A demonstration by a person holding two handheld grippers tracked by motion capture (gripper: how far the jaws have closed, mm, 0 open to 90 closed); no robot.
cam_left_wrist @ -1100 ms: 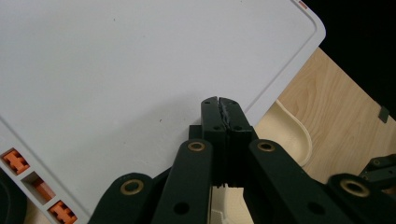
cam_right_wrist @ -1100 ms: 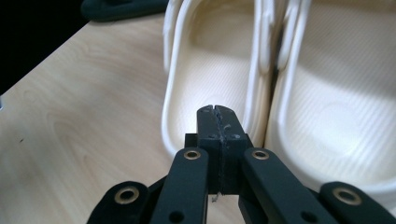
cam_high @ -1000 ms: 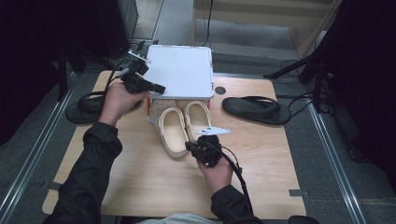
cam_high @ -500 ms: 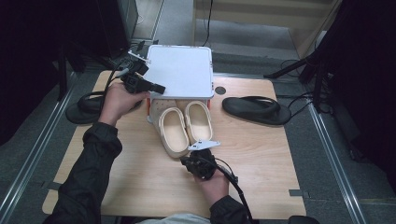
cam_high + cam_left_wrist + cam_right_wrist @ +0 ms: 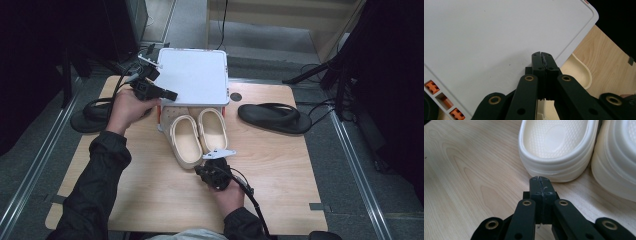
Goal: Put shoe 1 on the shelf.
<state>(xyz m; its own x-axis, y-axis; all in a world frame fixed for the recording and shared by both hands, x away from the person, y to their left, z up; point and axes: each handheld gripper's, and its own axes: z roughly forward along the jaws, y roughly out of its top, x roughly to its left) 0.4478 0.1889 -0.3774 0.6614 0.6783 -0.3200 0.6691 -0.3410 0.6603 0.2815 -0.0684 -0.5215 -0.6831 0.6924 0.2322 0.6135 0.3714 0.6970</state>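
High view: the left hand (image 5: 124,107) reaches forward, its left gripper (image 5: 159,91) at the near left edge of the flat white plastic lid (image 5: 192,76). The right hand (image 5: 227,192) holds the right gripper (image 5: 210,167) low, just behind the cream foam clogs (image 5: 197,135) on the pale wooden table (image 5: 280,165).

Left gripper view: jaws pressed together, empty, over the lid (image 5: 499,37).

Right gripper view: jaws together, empty, tips just short of one clog's heel (image 5: 556,171).
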